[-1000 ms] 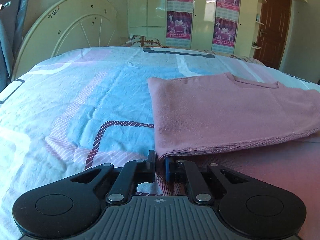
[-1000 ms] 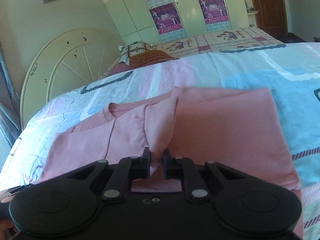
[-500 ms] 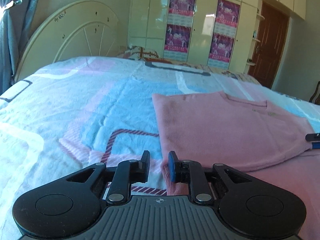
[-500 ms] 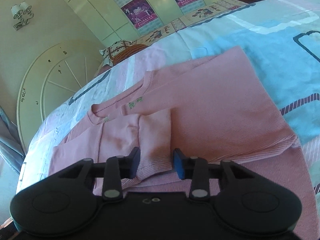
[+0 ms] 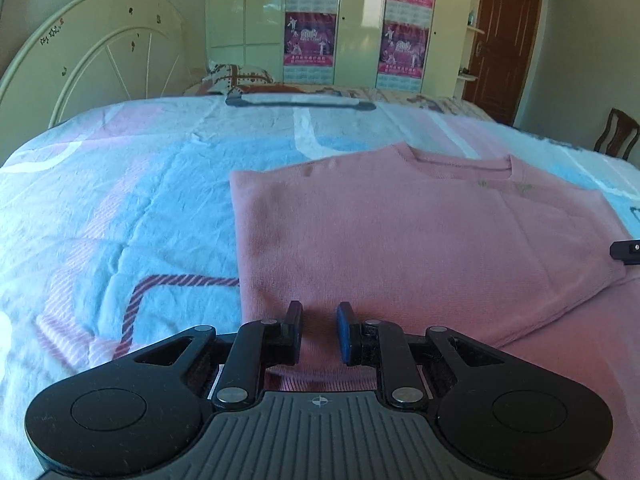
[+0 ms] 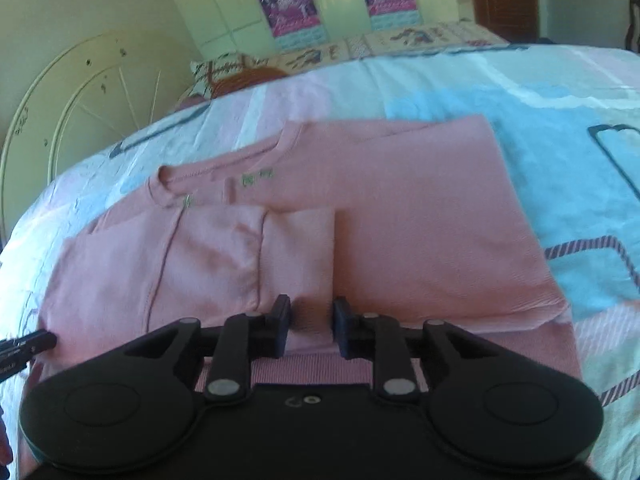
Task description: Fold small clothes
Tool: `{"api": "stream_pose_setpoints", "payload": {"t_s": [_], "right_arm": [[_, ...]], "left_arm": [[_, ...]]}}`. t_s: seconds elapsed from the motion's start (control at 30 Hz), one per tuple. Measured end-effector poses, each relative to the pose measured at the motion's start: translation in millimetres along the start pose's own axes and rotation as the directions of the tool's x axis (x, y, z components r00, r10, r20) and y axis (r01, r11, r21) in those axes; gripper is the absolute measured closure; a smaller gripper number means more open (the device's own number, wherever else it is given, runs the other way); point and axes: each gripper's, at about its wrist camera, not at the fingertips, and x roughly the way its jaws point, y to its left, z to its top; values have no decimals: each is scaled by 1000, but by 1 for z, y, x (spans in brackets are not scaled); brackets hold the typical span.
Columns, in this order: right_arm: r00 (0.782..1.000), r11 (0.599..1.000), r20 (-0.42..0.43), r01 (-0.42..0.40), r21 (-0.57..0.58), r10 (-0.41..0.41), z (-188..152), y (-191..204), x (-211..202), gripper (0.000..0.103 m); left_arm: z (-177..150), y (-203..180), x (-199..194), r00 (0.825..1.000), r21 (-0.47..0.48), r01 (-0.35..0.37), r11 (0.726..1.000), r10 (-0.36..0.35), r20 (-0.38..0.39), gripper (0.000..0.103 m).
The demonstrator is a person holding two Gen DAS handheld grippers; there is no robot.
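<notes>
A pink long-sleeved top [image 5: 420, 240] lies flat on the bed, its side folded inward and its neckline at the far end. In the right wrist view the pink top [image 6: 420, 216] shows a sleeve [image 6: 298, 256] folded over its body. My left gripper [image 5: 319, 330] is open and empty above the top's near left corner. My right gripper [image 6: 311, 326] is open and empty just above the folded sleeve's cuff. The tip of the right gripper shows at the left wrist view's right edge [image 5: 626, 251].
The bed sheet [image 5: 120, 208] is blue, pink and white with dark striped lines. A cream round headboard [image 5: 92, 52] stands at the far left. Wardrobe doors with posters [image 5: 312, 20], a brown door [image 5: 504, 40] and a chair [image 5: 616, 132] stand beyond the bed.
Both grippers have opened and let go of the top. The folded side and the sleeve now lie flat on it. Both grippers have pulled back and lifted a little.
</notes>
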Motion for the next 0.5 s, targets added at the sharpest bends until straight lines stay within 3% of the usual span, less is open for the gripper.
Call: {"api": "stream_pose_setpoints", "payload": {"t_s": [0.07, 0.27, 0.33, 0.4, 0.5], "right_arm": [[998, 1000, 61, -13, -10, 14, 7, 3, -6, 74], [997, 995, 27, -74, -68, 76, 30, 38, 39, 80], [999, 990, 1, -45, -131, 46, 32, 53, 58, 85], [1000, 992, -2, 15, -123, -16, 33, 55, 73, 92], [1000, 997, 1, -10, -77, 10, 35, 48, 75, 92]], "left_arm": [[10, 1, 7, 1000, -8, 20, 1000, -20, 2, 85], [46, -24, 54, 1000, 37, 29, 999, -29, -2, 84], [53, -23, 70, 1000, 33, 19, 999, -19, -12, 83], [60, -14, 81, 999, 33, 50, 998, -50, -13, 83], [68, 11, 92, 1000, 46, -21, 999, 21, 6, 83]]}}
